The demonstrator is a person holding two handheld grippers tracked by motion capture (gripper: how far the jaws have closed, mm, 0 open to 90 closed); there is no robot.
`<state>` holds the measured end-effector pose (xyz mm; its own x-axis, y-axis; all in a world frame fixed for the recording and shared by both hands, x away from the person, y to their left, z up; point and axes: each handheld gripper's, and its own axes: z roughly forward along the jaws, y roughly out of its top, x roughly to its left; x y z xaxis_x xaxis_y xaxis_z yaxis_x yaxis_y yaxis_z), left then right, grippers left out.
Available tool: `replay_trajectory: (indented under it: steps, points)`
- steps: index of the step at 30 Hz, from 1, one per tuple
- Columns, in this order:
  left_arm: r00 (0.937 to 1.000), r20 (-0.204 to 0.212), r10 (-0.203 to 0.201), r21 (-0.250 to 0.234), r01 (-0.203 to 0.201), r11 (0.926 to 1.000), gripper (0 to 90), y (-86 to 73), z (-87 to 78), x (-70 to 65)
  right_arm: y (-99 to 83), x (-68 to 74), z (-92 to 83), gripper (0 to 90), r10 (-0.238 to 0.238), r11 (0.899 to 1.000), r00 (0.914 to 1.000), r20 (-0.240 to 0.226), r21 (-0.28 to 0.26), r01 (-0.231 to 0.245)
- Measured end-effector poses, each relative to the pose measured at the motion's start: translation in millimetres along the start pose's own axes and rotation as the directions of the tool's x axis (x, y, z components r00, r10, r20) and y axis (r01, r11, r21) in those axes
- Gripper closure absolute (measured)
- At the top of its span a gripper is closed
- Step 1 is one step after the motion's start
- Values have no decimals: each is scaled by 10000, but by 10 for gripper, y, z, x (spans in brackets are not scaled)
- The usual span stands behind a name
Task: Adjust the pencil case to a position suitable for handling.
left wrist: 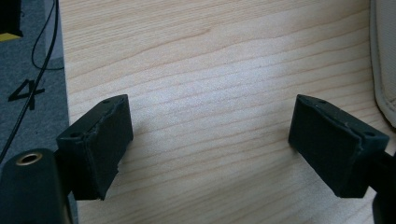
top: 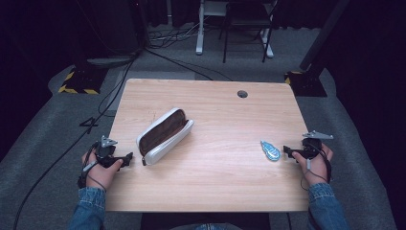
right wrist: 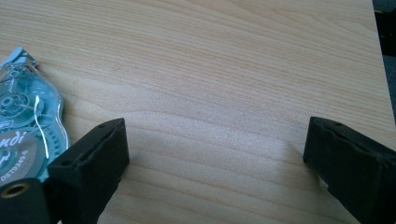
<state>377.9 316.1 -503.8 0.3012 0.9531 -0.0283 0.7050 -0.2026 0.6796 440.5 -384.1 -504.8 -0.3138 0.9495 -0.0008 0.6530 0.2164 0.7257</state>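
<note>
A light wooden desk point(top: 215, 187) with a round cable hole point(top: 242, 94) near its far edge stands on grey carpet point(top: 43, 124). Black cables point(top: 158, 55) trail across the floor; white table legs point(top: 199, 33) and a dark chair point(top: 246, 24) stand beyond in a dim, black-curtained room.

— Where did your high view sit?
— Above your side, facing forward and down on the table point(top: 210, 182).
— And the gripper views?
— Close, low over the same tabletop, between their own jaws.
</note>
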Motion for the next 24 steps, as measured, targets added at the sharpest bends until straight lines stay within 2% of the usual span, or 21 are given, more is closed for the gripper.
replay_trajectory:
  steps: [8, 10, 12, 19, 24]
  points:
    - [10000, -3, 3, -3, -3, 10000, 145, 3, -2, 5, 0, 1, 0, 69, 9, 10000, 10000, 0, 3, -9]
    - [9997, 138, -194, -33, 195, 9998, 160, 6, -18, 26, 0, 1, 0, 69, 6, 10000, 10000, 1, 2, -6]
    - [9970, 509, -583, -132, 590, 9982, 205, 18, -55, 48, 0, 1, 0, 69, 10, 10000, 10000, -1, 5, -10]
    - [9979, 452, -456, -481, 477, 9977, 203, 79, -174, 27, 1, -1, 1, 69, -15, 10000, 10000, 0, -5, 15]
    - [9981, 513, -328, -727, 365, 9967, 206, 167, -317, -41, 3, -1, 3, 68, -19, 10000, 10000, -6, -3, 19]
